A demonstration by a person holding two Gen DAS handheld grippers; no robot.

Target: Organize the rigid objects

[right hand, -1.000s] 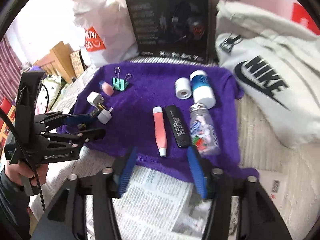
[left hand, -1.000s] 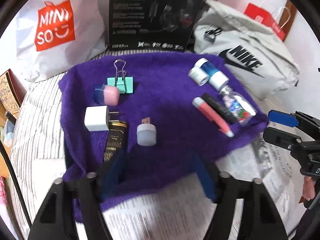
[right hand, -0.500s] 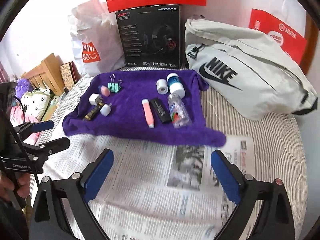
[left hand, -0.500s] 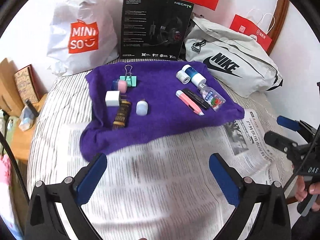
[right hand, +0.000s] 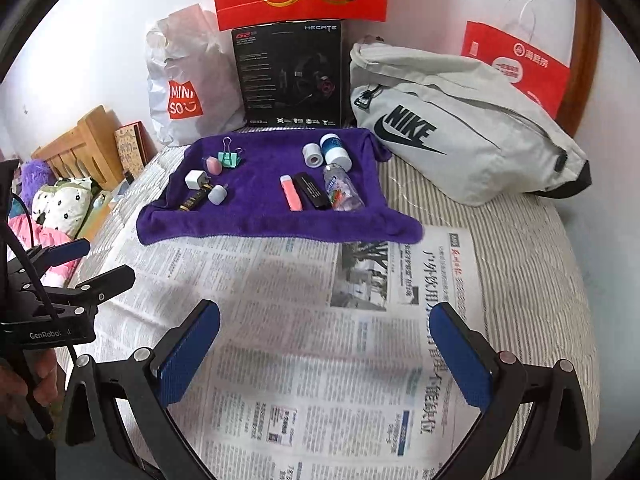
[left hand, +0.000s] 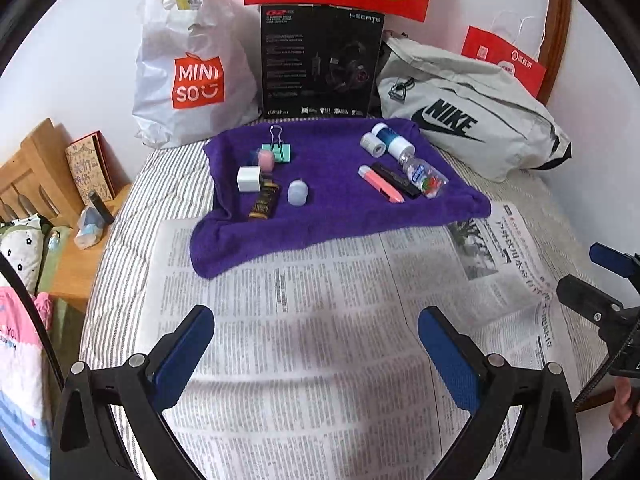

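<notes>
Fuzzy purple cloth towel, matt printed newspaper, glossy plastic bottle

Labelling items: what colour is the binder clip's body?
Mint green binder clip, silver wire handles; clearest in the left wrist view.

Plain white wall behind. Striped bedding below, spread with newspaper. Wooden furniture at left, possibly a headboard. Brown wooden frame at right. Soft, even daylight throughout.

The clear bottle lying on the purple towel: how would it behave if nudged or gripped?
The clear bottle lies on its side and looks round, so it probably rolls when nudged. Its smooth plastic may slip between pads. The purple towel beneath should damp rolling somewhat.
</notes>
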